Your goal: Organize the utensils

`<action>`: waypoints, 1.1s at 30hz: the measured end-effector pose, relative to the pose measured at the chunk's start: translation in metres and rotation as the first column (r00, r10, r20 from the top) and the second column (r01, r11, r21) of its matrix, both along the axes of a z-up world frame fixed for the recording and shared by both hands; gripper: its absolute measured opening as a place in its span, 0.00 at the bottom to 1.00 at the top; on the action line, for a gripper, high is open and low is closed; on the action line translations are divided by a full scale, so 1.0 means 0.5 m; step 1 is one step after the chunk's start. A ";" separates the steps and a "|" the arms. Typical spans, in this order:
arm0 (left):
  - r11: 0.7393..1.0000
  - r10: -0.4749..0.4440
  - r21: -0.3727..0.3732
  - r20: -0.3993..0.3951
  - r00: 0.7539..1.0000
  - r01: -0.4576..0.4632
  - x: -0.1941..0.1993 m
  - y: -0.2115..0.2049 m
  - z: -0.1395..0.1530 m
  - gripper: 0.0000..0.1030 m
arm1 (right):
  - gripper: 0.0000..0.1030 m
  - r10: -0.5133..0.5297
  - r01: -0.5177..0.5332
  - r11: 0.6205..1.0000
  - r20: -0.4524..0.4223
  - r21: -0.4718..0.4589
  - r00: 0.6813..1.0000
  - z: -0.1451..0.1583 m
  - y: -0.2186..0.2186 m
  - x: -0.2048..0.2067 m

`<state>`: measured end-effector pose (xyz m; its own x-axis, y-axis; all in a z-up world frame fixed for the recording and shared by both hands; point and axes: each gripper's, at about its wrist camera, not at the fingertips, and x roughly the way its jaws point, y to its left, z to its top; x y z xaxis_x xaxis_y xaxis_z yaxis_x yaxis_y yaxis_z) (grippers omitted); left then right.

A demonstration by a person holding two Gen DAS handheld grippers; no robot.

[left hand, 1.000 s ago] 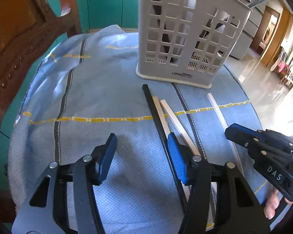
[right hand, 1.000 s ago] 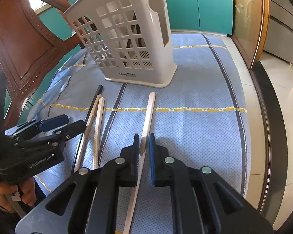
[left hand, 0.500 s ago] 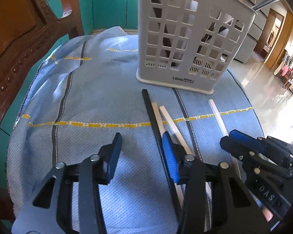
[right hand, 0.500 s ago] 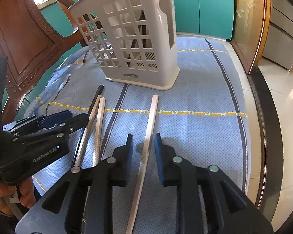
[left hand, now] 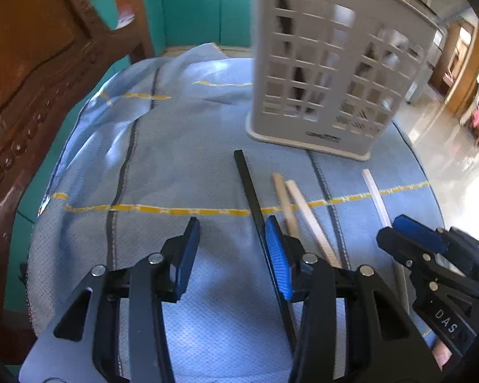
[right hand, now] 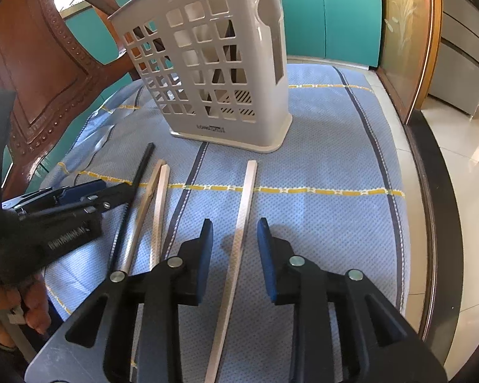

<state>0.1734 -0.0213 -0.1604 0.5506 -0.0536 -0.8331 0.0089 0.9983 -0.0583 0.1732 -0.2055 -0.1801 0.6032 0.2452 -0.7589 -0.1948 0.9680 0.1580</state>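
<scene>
A white slotted utensil basket (left hand: 335, 79) (right hand: 214, 73) stands upright at the back of the blue cloth, with dark pieces showing through its holes. In front of it lie a black stick (left hand: 249, 185) (right hand: 140, 172), two wooden sticks (left hand: 303, 210) (right hand: 161, 191) and a pale stick (left hand: 376, 198) (right hand: 250, 185). My right gripper (right hand: 234, 225) (left hand: 412, 239) straddles the pale stick. Its jaws are opening and the pads stand off the stick. My left gripper (left hand: 231, 233) (right hand: 79, 191) is open over bare cloth. The black stick runs under its right finger.
A carved wooden chair back (left hand: 32, 73) (right hand: 48, 73) rises at the left edge of the cloth. Teal cabinets (right hand: 335, 16) stand behind the basket. The table edge (right hand: 431, 191) and a tiled floor are on the right. A person's fingers (right hand: 32, 316) hold the left gripper's handle.
The right jaws, shut on the pale stick before, have spread and let it go; the stick lies where it was. The left jaws have narrowed a little.
</scene>
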 end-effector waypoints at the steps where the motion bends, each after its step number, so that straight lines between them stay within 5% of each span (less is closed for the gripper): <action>1: 1.000 0.021 -0.020 -0.006 1.000 -0.022 0.005 0.013 0.001 0.42 | 0.30 -0.004 0.004 1.000 0.001 -0.001 1.000 0.001 0.000 0.002; 7: 0.988 0.043 -0.147 -0.010 0.999 -0.044 0.027 0.036 -0.002 0.42 | 0.32 -0.007 0.007 0.999 0.009 -0.038 1.000 0.002 0.005 0.007; 14: 0.999 0.014 0.045 0.000 1.000 -0.014 0.034 -0.032 -0.012 0.41 | 0.32 0.009 0.002 0.985 0.060 -0.173 0.998 -0.008 0.042 0.016; 17: 0.999 0.013 0.043 0.004 1.000 -0.013 0.038 -0.039 -0.010 0.22 | 0.27 0.018 -0.006 0.985 0.067 -0.171 0.998 -0.010 0.048 0.023; 18: 0.999 0.005 0.039 0.006 1.000 -0.005 0.039 -0.042 -0.009 0.09 | 0.11 0.024 -0.014 0.988 0.066 -0.156 0.998 -0.010 0.048 0.024; 22: 1.000 0.003 -0.022 0.026 1.000 -0.003 0.034 -0.037 -0.001 0.07 | 0.07 0.048 -0.043 0.996 0.068 -0.078 0.996 -0.001 0.044 0.020; 27: 1.000 -0.013 -0.023 0.147 0.989 0.017 -0.008 -0.030 0.070 0.07 | 0.06 0.076 -0.072 0.997 0.221 -0.025 0.972 0.076 0.035 -0.031; 33: 0.996 -0.053 -0.050 0.292 0.955 0.071 -0.086 -0.016 0.193 0.07 | 0.06 0.113 -0.155 0.986 0.417 0.066 0.902 0.218 -0.005 -0.119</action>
